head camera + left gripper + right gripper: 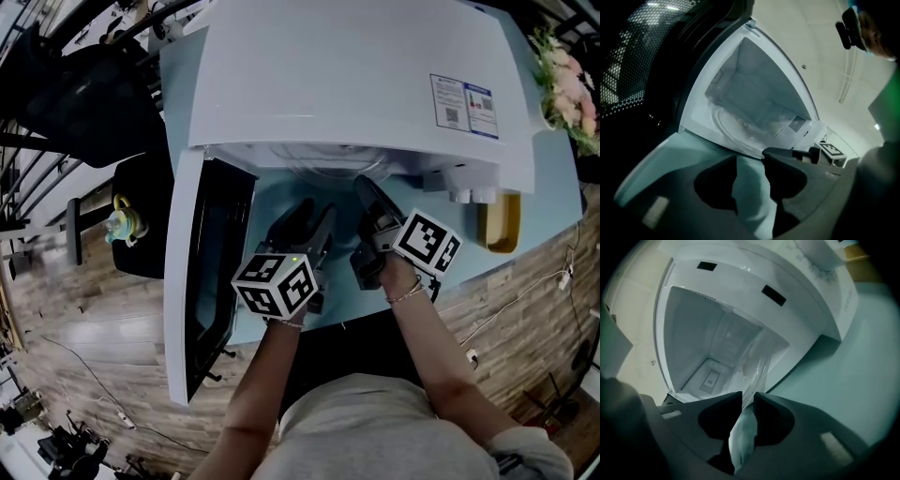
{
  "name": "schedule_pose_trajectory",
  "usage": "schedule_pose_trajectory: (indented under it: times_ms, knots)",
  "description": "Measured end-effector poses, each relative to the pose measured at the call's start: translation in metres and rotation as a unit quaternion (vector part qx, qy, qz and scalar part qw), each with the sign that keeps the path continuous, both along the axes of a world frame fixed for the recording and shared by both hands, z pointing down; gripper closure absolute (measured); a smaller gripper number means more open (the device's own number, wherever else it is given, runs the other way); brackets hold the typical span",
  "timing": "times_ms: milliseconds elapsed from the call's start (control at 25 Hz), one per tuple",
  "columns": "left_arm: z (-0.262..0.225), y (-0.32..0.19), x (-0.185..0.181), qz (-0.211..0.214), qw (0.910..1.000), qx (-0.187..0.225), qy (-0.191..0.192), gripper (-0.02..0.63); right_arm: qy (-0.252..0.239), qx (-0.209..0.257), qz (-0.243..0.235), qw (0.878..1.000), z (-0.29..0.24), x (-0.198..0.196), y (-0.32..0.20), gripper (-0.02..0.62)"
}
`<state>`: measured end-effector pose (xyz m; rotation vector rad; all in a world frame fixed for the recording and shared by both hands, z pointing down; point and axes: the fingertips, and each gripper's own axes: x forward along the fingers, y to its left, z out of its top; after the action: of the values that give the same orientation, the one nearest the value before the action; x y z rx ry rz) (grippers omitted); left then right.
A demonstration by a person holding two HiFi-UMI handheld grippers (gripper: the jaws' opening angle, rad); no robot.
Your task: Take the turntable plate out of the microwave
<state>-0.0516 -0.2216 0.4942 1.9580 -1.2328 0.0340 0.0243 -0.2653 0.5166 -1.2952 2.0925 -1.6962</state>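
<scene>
Glass turntable plate (757,363) is pinched in our right gripper (748,397); the left gripper (749,156) gapes empty. Next, we should pull it level toward the counter's (555,187) near edge.

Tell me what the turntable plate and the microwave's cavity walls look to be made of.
Turntable plate: clear glass by the look, smooth and glossy. The cavity shows through it and its rim catches highlights, though clear plastic can't be ruled out.
Cavity walls: probably painted or enamelled metal, white with a soft sheen. The perforated vent patch suggests sheet metal.
</scene>
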Motion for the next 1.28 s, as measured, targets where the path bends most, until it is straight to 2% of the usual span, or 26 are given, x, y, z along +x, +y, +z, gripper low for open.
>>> schedule_pose_trajectory:
  times_ms: [160, 400, 960, 1280]
  knots:
    - [0.005, 0.001, -0.004, -0.025, 0.9978, -0.023, 0.058, 0.42, 0.002, -0.001, 0.001, 1.0, 0.0, 0.005, 0.009, 0.499]
    - [0.005, -0.001, -0.007, -0.048, 0.9931, -0.029, 0.103, 0.416, -0.011, -0.014, -0.005, 1.0, -0.001, 0.006, 0.024, 0.505]
    - [0.017, -0.001, -0.012, -0.079, 0.985, -0.044, 0.146, 0.41, -0.039, -0.039, -0.028, 0.998, -0.002, 0.011, 0.055, 0.515]
    - [0.022, -0.001, -0.01, -0.081, 0.9794, -0.05, 0.178, 0.41, -0.046, -0.051, -0.047, 0.997, -0.005, 0.013, 0.077, 0.518]
